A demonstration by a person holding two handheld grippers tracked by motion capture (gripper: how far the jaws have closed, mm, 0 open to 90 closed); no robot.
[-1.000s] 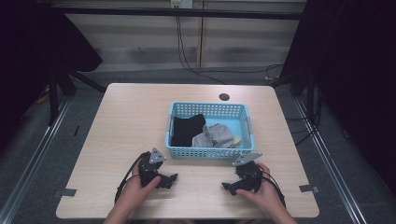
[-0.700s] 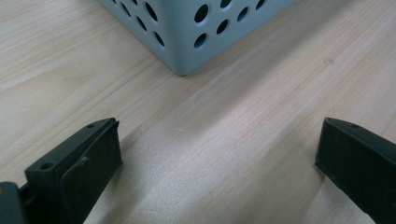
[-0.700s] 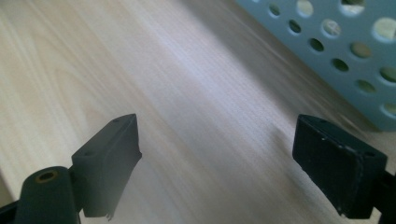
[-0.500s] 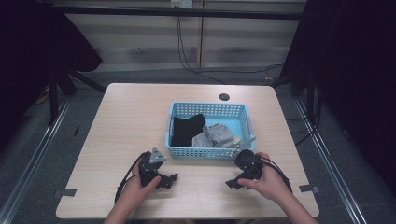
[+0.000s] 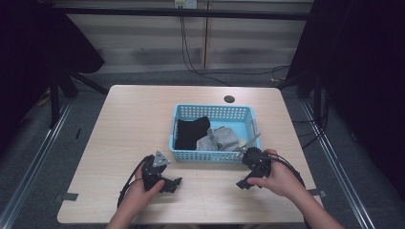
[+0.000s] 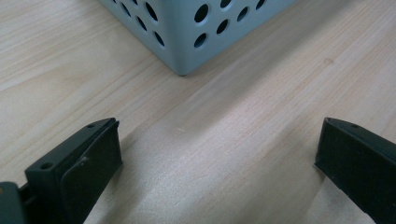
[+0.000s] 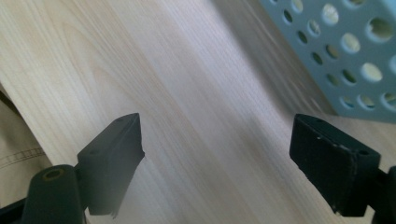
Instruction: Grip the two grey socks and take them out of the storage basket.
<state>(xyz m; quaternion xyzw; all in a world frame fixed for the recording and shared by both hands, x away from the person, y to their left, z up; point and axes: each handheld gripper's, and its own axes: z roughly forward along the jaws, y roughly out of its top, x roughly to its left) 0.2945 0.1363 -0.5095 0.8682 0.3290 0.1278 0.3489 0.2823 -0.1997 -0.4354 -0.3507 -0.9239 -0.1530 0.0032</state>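
Note:
A light-blue perforated basket (image 5: 210,156) sits right of the table's middle, with a black cloth (image 5: 191,132) and a crumpled grey cloth (image 5: 218,139) inside it. My left gripper (image 5: 175,183) rests on the wood just in front of the basket's near-left corner. In the left gripper view that gripper (image 6: 219,140) is open and empty, facing the basket corner (image 6: 187,28). My right gripper (image 5: 242,182) is held near the basket's near-right corner. In the right gripper view its jaws (image 7: 215,130) stand wide apart over bare wood, with the basket wall (image 7: 345,56) at upper right.
The wooden table (image 5: 138,124) has a small dark hole (image 5: 229,99) behind the basket. Its front edge lies close below both hands. Beige fabric (image 7: 14,149) shows past the table edge. Dark stands and cables surround the table on the floor.
The right hand has shifted slightly right and rolled its gripper, so the grey plate now tilts up by the basket. The left gripper has stayed put.

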